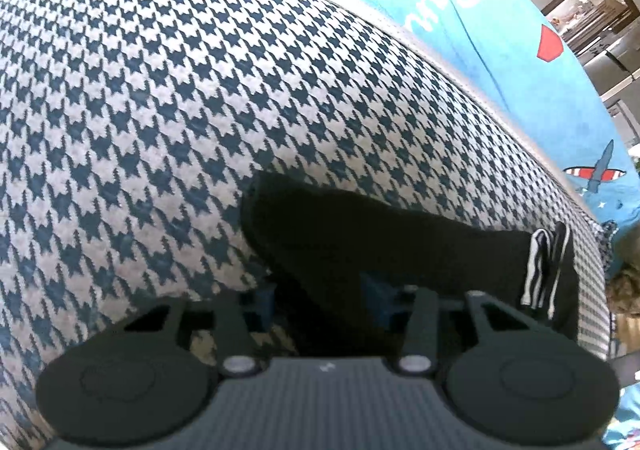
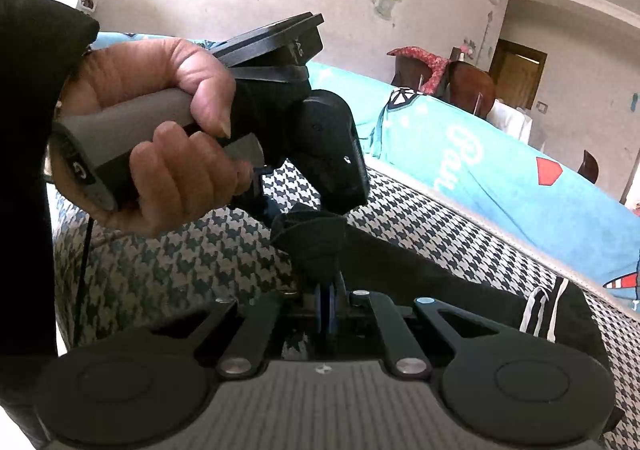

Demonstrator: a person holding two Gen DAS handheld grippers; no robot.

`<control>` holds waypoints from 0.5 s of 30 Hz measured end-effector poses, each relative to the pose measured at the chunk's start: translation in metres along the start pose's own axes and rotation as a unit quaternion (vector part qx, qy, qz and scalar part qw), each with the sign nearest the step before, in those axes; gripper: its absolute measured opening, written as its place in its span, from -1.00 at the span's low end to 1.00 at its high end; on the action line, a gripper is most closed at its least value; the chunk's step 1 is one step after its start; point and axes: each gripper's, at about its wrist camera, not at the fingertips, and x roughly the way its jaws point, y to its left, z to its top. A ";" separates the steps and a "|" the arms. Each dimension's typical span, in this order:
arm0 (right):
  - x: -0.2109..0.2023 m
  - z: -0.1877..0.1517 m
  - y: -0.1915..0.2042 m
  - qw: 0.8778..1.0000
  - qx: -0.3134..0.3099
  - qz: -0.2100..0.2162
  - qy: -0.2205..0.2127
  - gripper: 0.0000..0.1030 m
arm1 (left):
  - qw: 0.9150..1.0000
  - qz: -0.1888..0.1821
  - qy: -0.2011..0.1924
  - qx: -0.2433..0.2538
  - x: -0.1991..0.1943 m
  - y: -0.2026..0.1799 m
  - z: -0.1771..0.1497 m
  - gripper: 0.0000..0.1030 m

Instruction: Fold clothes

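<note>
Left wrist view is showing the left tongs [image 1: 324,296] sitting low over a houndstooth cover [image 1: 160,110], with their blue pads set apart on either side of a black garment [image 1: 360,242]. Dark cloth is lying between the pads, but I cannot tell whether they are gripping it or merely straddling it. The garment is stretching away to the right across the cover, and a patch of white stripes [image 1: 540,270] is showing near its far right end. Beyond the cover, a turquoise sheet [image 1: 460,10] with white lettering and a red shape is running along the upper right.

Right wrist view is showing the right tongs [image 2: 329,302] clenched, with the blue pads pressed together on a bunched fold of the garment [image 2: 316,246], which is rising in a small peak just above them. From there the cloth is trailing right along the cover [image 2: 180,262] to the stripes [image 2: 544,310]. Just beyond the peak, the left tongs [image 2: 280,206] are reaching down to the same cloth, their tips hidden by the device body. A hand [image 2: 160,138] in a black sleeve [image 2: 28,130] is gripping the grey handle of that device. The sheet [image 2: 520,190] is lying behind.
</note>
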 end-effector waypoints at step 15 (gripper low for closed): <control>-0.026 -0.005 -0.018 0.998 -0.002 -0.052 -0.022 -0.92 | 0.996 -0.029 -0.078 0.034 -0.006 -0.059 -0.011 -0.80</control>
